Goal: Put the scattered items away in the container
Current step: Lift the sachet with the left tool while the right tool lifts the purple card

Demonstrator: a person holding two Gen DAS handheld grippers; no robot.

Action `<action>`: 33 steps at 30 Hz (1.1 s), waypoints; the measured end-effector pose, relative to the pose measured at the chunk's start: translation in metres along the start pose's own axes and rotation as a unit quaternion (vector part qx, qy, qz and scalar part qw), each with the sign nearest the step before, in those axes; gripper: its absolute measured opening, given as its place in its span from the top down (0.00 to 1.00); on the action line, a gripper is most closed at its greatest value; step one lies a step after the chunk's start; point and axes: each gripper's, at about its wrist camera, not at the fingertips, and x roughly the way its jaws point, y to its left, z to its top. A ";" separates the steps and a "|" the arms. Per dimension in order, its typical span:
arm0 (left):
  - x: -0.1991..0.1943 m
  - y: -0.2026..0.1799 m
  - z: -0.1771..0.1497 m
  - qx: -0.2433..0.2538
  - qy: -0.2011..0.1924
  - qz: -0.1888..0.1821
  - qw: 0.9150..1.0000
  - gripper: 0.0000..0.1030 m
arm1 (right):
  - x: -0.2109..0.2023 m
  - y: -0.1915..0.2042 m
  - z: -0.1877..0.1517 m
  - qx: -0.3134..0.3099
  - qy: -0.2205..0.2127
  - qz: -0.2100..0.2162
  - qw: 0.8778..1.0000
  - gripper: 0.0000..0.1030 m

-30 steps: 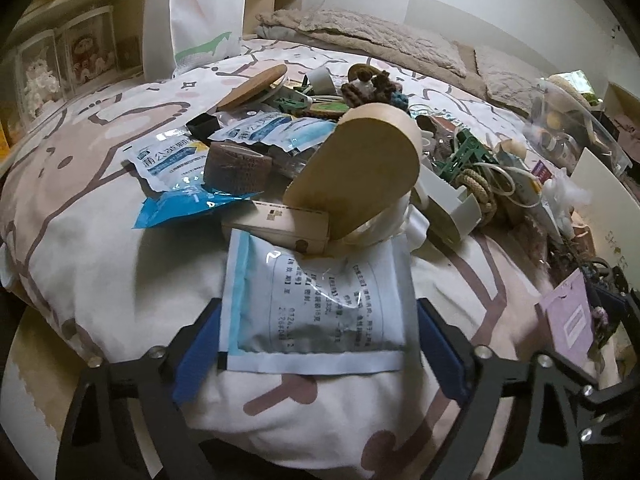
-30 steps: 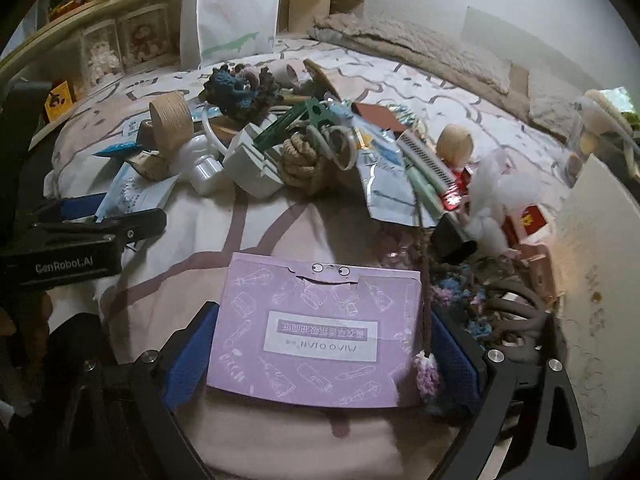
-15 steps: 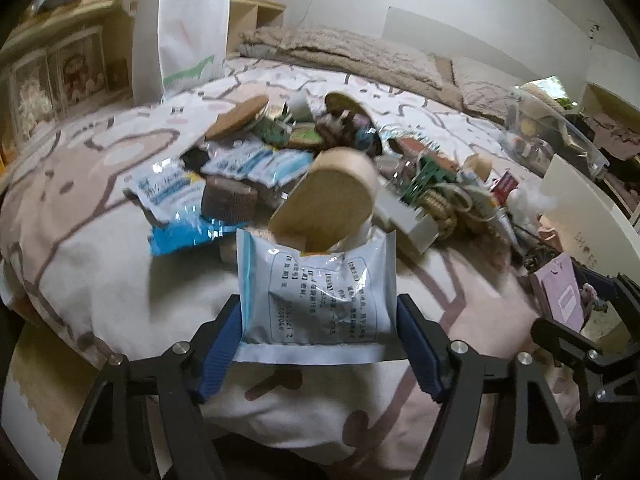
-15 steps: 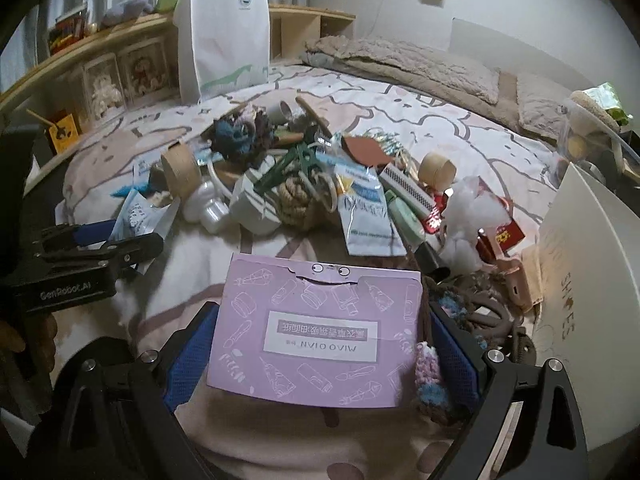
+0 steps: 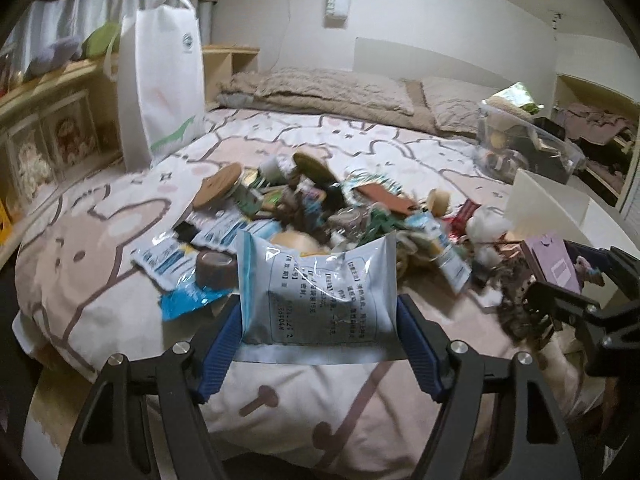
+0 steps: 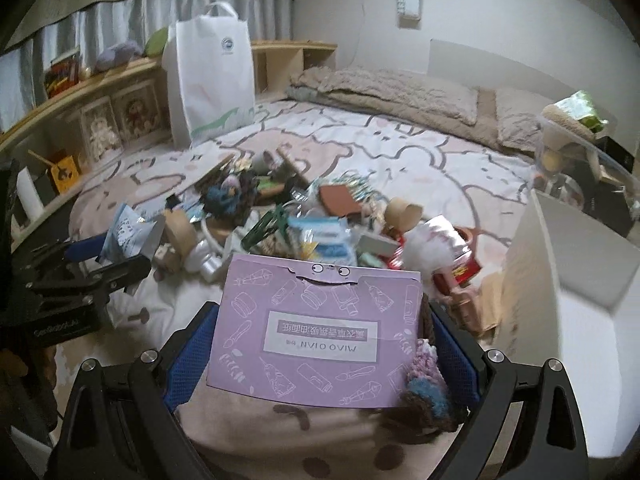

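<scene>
Both grippers tilt downward over the near edge of the bed (image 5: 100, 264), each carrying one flat item clear of the cover. The left gripper (image 5: 320, 336) has its blue fingers (image 5: 222, 344) clenched on the two side edges of a white-and-blue sachet (image 5: 316, 280), which stands upright between them and bows slightly; the jaws had just been closing on it. The right gripper (image 6: 320, 356) is grasping a lilac card packet (image 6: 316, 332) the same way, edge to edge between its fingers (image 6: 188, 352), with a small knitted tuft (image 6: 426, 380) squeezed against the inside of the right-hand finger.

Beyond both sets of fingertips lies one heap of clutter (image 5: 320, 208) in the middle of the bed.

Only the right wrist view shows the open white box (image 6: 576, 280), standing just right of its fingers; the left view catches merely its edge. Each view shows the other gripper off to its side.

One white carrier bag (image 6: 212, 76) stands far beyond the fingers.
</scene>
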 end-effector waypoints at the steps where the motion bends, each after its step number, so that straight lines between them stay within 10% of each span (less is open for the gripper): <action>1: -0.002 -0.003 0.003 0.002 -0.004 -0.003 1.000 0.27 | -0.003 -0.003 0.001 0.004 -0.004 -0.002 1.000 0.05; 19: -0.017 -0.054 0.036 0.030 -0.047 -0.054 0.997 0.27 | -0.042 -0.054 0.028 0.073 -0.039 0.013 0.997 0.05; 33: -0.012 -0.024 0.022 0.005 -0.030 -0.028 0.999 0.27 | 0.018 -0.011 -0.011 0.060 0.022 0.093 0.994 0.05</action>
